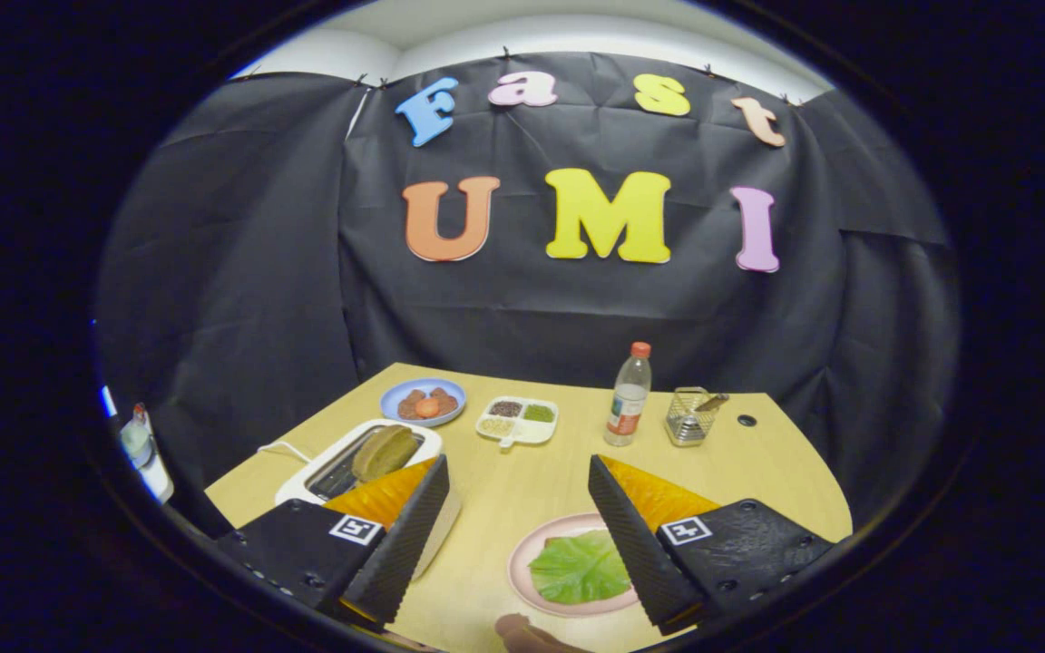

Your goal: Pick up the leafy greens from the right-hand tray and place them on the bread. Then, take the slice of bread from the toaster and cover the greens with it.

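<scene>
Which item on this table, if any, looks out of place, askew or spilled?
Nothing is spilled or damaged. The bread slice leans tilted out of the toaster rather than sitting straight. The leafy greens lie flat on the pink plate, beside the open gripper.

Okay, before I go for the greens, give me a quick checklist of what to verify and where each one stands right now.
1. Gripper open: ok, the fingers stand wide apart with nothing between them.
2. Leafy greens available: ok, lying on the pink plate, just inside the right finger.
3. Fingers lined up on the greens: not ok, the leaf sits off to the right finger's side, not centred.
4. Bread to receive the greens: cannot tell, a pale edge shows behind the left finger.
5. Bread slice in the toaster: ok, it sticks up from the slot.
6. Bottle clear of the path: ok, well beyond the fingers.
</scene>
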